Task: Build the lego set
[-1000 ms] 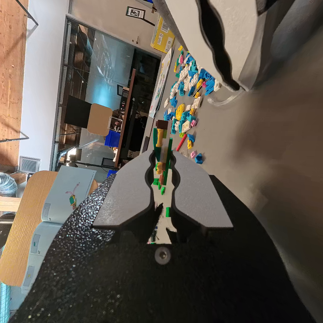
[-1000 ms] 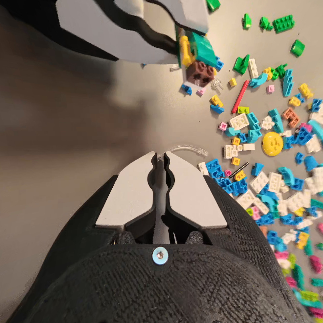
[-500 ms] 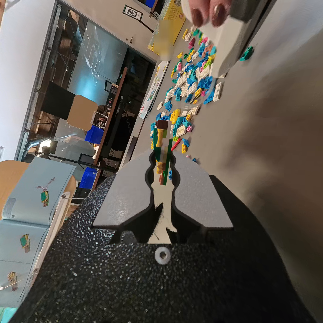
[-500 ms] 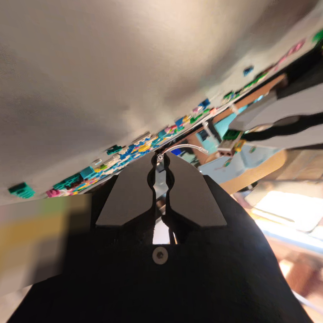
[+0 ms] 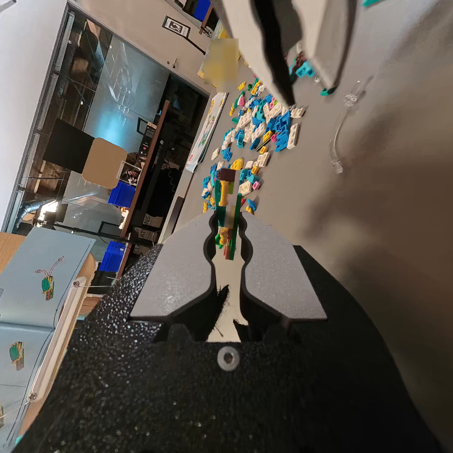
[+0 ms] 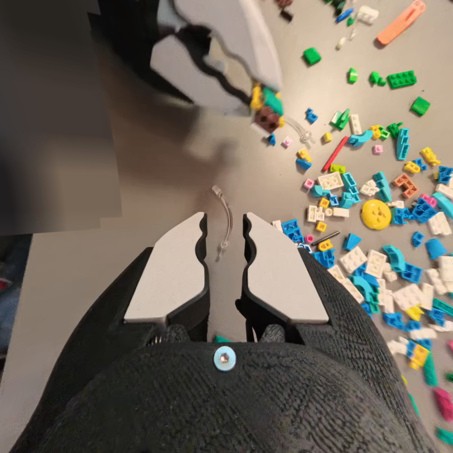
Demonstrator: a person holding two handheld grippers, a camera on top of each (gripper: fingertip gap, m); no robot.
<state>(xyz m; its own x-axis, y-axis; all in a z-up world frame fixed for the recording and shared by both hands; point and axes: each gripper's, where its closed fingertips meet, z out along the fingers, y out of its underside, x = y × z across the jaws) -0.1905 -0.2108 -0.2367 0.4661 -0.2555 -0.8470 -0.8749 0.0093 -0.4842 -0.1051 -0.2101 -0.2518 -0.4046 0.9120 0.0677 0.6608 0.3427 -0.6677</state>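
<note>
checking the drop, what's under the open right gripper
Under the right gripper, the clear curved tube lies on the grey table, between the fingertips, untouched. The gripper's black body hides the table nearer the camera.

Printed writing marks the boxes (image 5: 147,221) (wording withheld).
</note>
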